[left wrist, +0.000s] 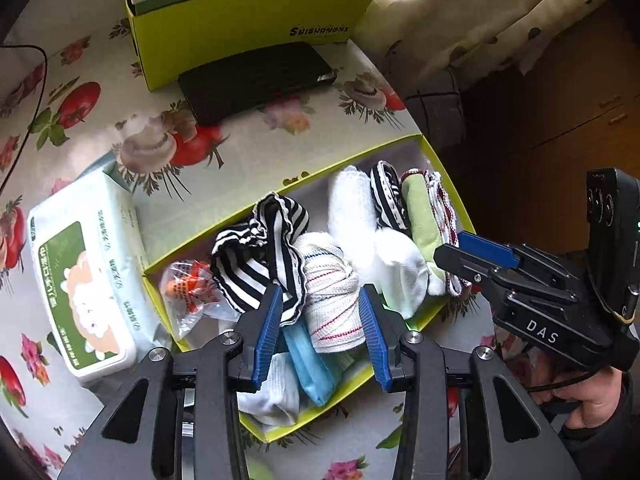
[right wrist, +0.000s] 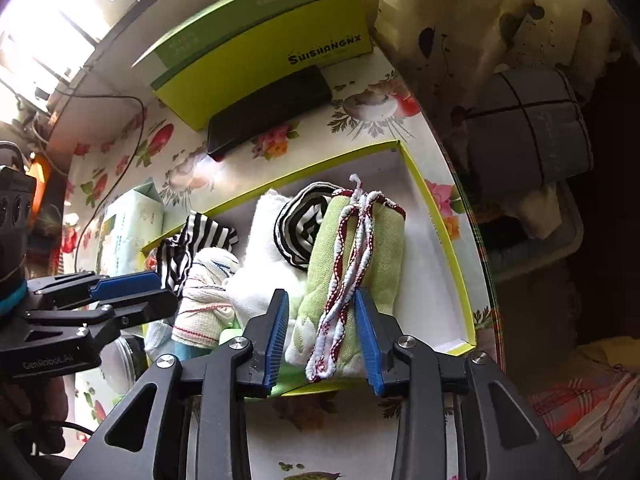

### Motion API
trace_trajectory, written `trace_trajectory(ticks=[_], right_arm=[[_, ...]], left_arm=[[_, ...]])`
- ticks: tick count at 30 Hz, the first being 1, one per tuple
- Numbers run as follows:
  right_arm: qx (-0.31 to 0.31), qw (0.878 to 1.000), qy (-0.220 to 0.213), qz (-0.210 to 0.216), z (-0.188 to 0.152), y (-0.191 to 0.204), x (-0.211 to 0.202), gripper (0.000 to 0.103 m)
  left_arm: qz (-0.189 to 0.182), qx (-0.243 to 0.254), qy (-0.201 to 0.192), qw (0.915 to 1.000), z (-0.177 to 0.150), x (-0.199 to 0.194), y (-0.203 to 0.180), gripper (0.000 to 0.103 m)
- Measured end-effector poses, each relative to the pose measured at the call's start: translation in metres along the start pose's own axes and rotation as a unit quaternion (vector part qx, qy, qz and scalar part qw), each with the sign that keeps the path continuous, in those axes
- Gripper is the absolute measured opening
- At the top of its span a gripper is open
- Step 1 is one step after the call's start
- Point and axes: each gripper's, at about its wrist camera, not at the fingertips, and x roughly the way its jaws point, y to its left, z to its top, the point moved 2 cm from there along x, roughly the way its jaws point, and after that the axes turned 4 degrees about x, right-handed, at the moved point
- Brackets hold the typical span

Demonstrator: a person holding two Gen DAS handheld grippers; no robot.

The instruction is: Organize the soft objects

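Observation:
A shallow yellow-green box [left wrist: 360, 156] on the flowered tablecloth holds soft items. They include a black-and-white striped sock [left wrist: 256, 248], a white rolled cloth with red and blue lines [left wrist: 332, 292], white socks [left wrist: 396, 268] and a blue mask [left wrist: 316, 364]. My left gripper [left wrist: 320, 300] hovers open over the rolled cloth, one finger on each side. At the box's right end lies a folded green cloth [right wrist: 360, 248] with a red-and-white cord [right wrist: 348, 280] on top. My right gripper [right wrist: 320, 294] is open with the green cloth between its pads [right wrist: 278, 320], which stand close to its sides.
A pack of wet wipes [left wrist: 80, 280] lies left of the box. A flat black device [left wrist: 256, 80] and a tall yellow-green carton [left wrist: 240, 20] stand behind it. A clear bag with orange contents [left wrist: 188, 288] sits in the box's left end. The table's edge runs along the right; a grey cushion [right wrist: 528, 128] lies beyond.

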Motion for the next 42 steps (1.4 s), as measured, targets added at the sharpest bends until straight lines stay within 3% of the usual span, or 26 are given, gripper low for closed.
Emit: trace_trajectory(ticks=[10, 17, 24, 30, 38, 42], right_arm=[[-0.022, 0.999, -0.026, -0.019, -0.028, 0.042, -0.036, 0.048], [-0.044, 0.998, -0.023, -0.026, -0.054, 0.072, -0.042, 0.049], [-0.061, 0.997, 0.040, -0.015, -0.093, 0.091, -0.004, 0.049], [-0.077, 0.994, 0.081, 0.000, -0.102, 0.111, 0.030, 0.049], [-0.080, 0.993, 0.083, 0.007, -0.088, 0.127, 0.052, 0.048], [-0.088, 0.993, 0.072, 0.014, -0.084, 0.133, 0.037, 0.048]], left_arm=[[0.062, 0.058, -0.056, 0.9948, -0.017, -0.041, -0.001, 0.041], [0.087, 0.077, -0.075, 0.9904, -0.048, -0.061, -0.002, 0.041], [0.101, 0.046, -0.072, 0.9912, -0.077, -0.070, 0.025, 0.041], [0.107, 0.007, -0.059, 0.9925, -0.098, -0.068, 0.053, 0.041], [0.108, -0.029, -0.060, 0.9919, -0.110, -0.073, 0.075, 0.041], [0.106, -0.030, -0.062, 0.9920, -0.110, -0.075, 0.076, 0.041]])
